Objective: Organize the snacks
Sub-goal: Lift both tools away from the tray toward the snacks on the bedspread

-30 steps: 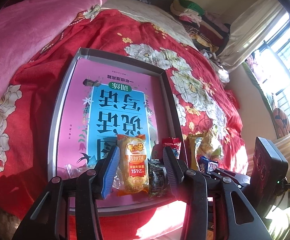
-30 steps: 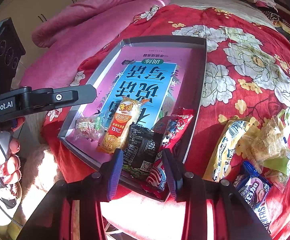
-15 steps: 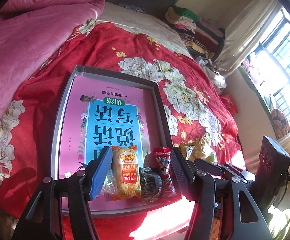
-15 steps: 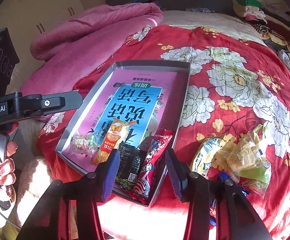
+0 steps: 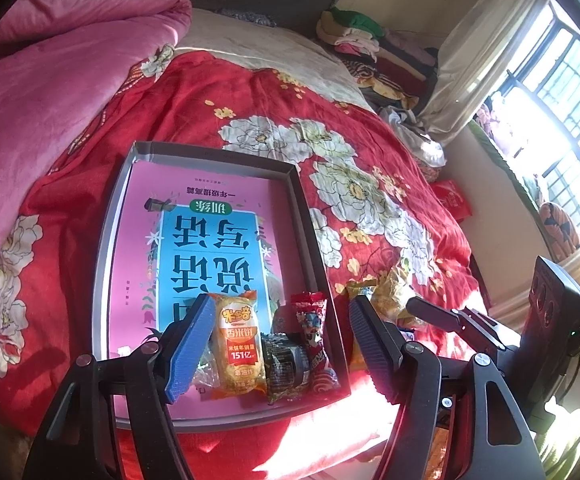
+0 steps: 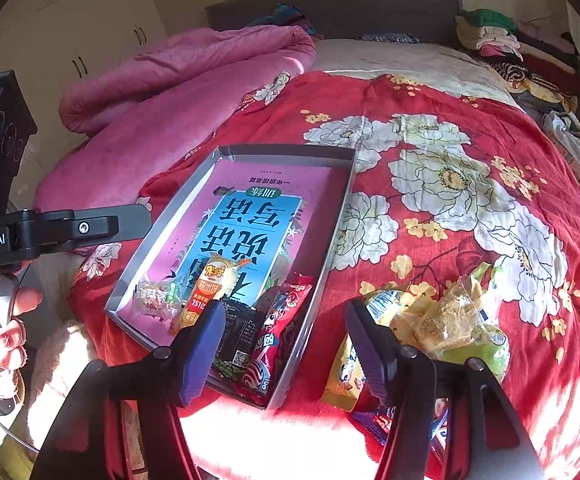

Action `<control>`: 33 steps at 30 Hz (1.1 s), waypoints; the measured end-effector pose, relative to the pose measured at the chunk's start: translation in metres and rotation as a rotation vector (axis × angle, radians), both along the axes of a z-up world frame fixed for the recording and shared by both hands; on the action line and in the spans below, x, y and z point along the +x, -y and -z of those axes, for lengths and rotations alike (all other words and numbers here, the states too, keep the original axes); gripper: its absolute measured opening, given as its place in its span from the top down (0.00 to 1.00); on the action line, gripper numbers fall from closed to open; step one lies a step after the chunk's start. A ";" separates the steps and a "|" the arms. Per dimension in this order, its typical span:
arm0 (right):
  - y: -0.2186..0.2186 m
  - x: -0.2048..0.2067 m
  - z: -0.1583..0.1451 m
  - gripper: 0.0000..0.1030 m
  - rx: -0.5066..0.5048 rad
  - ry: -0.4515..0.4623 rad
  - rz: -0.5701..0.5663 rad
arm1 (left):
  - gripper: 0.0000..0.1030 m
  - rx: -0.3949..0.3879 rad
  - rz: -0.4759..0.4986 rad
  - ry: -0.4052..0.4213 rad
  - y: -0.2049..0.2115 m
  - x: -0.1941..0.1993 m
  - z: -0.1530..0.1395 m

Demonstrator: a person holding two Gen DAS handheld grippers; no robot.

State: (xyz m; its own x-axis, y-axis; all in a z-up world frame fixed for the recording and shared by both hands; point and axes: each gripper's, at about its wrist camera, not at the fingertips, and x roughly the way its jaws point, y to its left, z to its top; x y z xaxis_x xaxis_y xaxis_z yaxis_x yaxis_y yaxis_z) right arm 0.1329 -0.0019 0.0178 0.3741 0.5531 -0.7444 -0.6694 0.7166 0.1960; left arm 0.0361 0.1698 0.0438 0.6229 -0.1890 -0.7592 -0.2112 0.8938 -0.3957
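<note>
- Left wrist view: your left gripper (image 5: pixel 281 346) has just been opening and now stands wide with nothing held. The yellow packet (image 5: pixel 237 350), dark packet (image 5: pixel 285 362) and red packet (image 5: pixel 314 344) lie in a row at the near edge of the box (image 5: pixel 105 240). It tilts down over them.
- Right wrist view: your right gripper (image 6: pixel 285 346) has likewise spread and let go; the red packet rests inside the box's near right corner. The loose snacks (image 6: pixel 446 328) wait on the bedspread (image 6: pixel 490 128), just right of the box.
</note>
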 end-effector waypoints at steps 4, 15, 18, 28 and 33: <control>0.008 0.000 -0.009 0.32 0.001 0.050 0.032 | 0.30 0.000 0.012 0.011 0.005 0.001 -0.006; 0.025 0.001 -0.031 0.24 0.063 0.105 0.067 | 0.30 0.005 0.043 0.016 0.019 0.006 -0.015; 0.030 0.000 -0.034 0.21 0.071 0.117 0.074 | 0.30 0.007 0.056 0.018 0.024 0.007 -0.017; 0.057 0.006 -0.044 0.13 0.139 0.106 0.127 | 0.30 -0.002 0.100 0.037 0.040 0.012 -0.029; 0.070 0.008 -0.048 0.12 0.156 0.108 0.155 | 0.30 -0.006 0.120 0.038 0.049 0.015 -0.032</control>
State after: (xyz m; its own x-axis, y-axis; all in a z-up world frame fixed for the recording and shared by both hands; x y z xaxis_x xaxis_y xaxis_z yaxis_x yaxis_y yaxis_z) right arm 0.1413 -0.0715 0.0656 0.5364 0.5880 -0.6054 -0.5768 0.7791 0.2457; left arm 0.0512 0.1210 0.0763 0.6236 -0.2687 -0.7342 -0.0873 0.9093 -0.4069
